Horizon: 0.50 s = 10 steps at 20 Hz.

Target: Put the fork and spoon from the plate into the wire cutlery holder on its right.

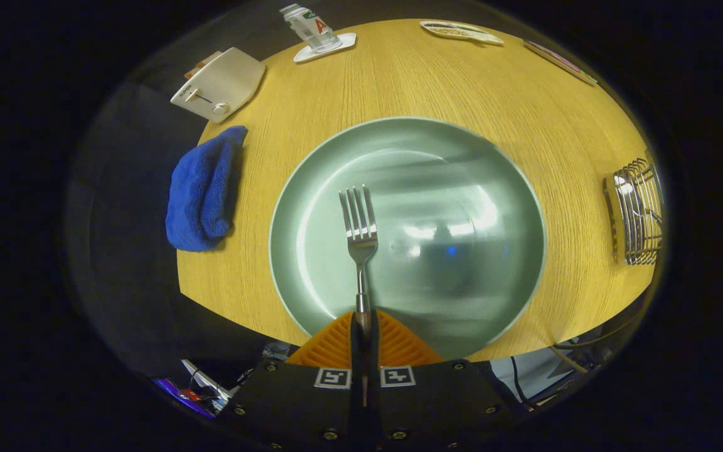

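Fingers (363, 326) clamped on the fork (359, 229) handle, tines pointing far over the plate (518, 188). No spoon on the plate; whether it sits in the wire holder (636, 213), far right on the counter (462, 81), cannot tell. Fork transfer left to do.

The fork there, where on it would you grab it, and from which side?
By the handle, from the handle end. The fork points its tines away over the plate, and its slim handle runs straight back. The gripper is already shut on that handle, a finger pressing each side, well clear of the tines.
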Each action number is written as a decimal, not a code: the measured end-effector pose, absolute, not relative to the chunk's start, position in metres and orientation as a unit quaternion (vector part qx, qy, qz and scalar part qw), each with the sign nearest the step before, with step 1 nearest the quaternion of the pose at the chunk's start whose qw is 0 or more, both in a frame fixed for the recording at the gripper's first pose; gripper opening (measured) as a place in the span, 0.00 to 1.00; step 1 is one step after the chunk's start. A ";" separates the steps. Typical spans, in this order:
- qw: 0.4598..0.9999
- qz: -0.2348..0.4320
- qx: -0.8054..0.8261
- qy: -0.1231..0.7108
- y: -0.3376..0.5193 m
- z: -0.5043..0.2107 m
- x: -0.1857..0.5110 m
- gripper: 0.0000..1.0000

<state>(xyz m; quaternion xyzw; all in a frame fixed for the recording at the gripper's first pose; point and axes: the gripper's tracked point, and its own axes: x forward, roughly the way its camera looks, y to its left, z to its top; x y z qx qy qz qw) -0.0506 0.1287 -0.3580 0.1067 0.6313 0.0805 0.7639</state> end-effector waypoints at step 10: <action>0.789 0.089 0.128 0.594 0.114 -0.337 -0.030 0.03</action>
